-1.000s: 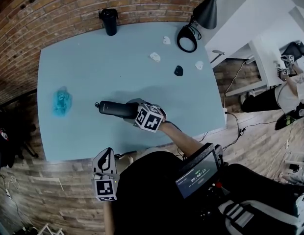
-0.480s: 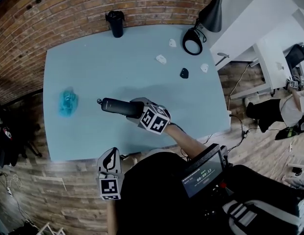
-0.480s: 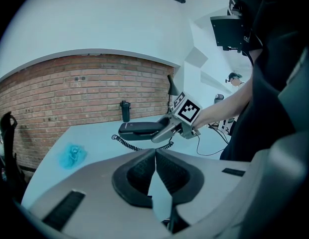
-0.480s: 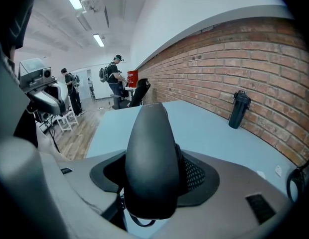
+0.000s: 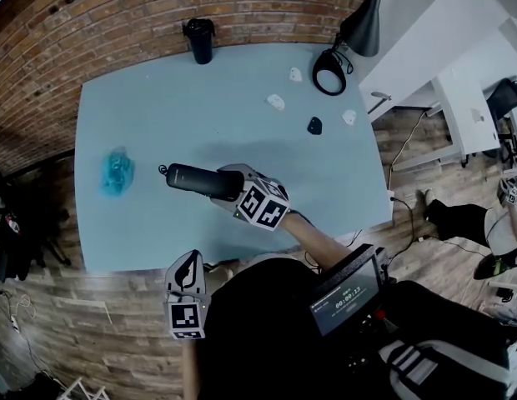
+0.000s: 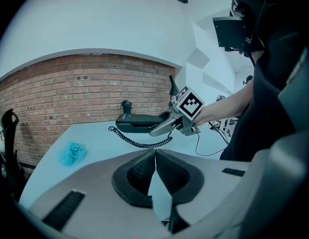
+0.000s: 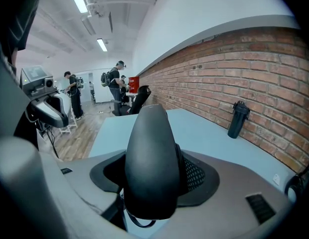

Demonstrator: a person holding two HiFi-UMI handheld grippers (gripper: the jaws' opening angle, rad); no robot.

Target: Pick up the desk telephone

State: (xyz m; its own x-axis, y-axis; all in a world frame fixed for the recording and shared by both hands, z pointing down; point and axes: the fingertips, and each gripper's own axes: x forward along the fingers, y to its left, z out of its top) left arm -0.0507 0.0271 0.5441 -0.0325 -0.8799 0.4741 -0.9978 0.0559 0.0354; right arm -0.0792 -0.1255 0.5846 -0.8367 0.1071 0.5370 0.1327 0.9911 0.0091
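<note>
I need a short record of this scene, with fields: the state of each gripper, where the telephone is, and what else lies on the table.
right gripper: shut on the telephone handset
telephone handset: held above the table, coiled cord hanging below it
left gripper: jaws together, empty, by the table's near edge
background: brick wall behind the table
other things: blue crumpled thing at left; black bottle at far edge; black lamp at far right corner; small white pieces; small black piece

Tiny white objects point(image 5: 276, 102), unidentifiable
</note>
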